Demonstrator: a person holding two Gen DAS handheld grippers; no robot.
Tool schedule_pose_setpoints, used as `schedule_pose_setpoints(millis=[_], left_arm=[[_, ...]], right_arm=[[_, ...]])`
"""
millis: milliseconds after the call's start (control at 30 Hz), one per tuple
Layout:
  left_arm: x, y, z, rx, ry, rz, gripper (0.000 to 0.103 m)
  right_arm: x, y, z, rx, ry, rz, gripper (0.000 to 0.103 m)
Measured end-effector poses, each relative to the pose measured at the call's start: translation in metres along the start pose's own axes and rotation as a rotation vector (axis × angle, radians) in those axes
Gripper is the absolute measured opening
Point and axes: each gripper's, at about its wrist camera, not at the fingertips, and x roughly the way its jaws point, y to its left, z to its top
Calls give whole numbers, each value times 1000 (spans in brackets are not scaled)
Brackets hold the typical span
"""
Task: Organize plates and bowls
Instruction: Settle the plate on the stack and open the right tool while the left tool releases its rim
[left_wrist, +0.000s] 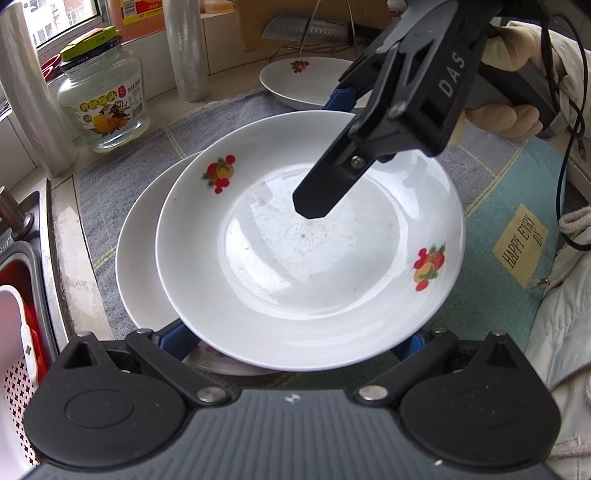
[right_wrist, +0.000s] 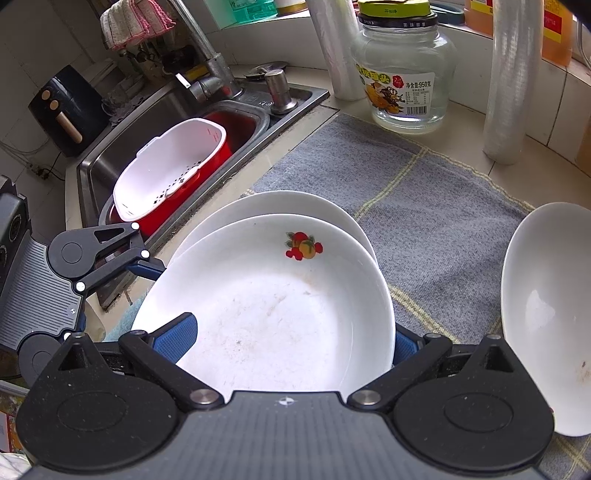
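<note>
I work on the grey mat (right_wrist: 424, 206) beside the sink (right_wrist: 110, 147), where the top plate (left_wrist: 310, 240) sits tilted and off-centre over a lower plate (left_wrist: 140, 258); a third plate (left_wrist: 295, 83) waits near, behind. My right gripper (left_wrist: 332, 155) has one finger above the top plate's rim and one below, seemingly pinching it. My left gripper (left_wrist: 295, 341) stands wide, its blue fingers (left_wrist: 177, 338) either side of the near edge, holding nothing. I would lower slowly and centre the rims (glazed plates slide easily) before letting go.
</note>
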Motion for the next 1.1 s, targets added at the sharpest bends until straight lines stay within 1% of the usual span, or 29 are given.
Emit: schedule_pose_setpoints(millis=[233,467,1100], left_arm=[[3,3,7,22,49,-1,101],[2,5,7,54,63,5,100],[11,12,11,113,93,0,100]], right_arm=[[-1,-2,0,27,1,0,103],[-5,-5,-1,59,-4,19,103],[-11,-5,-4,90,-8,26,103]])
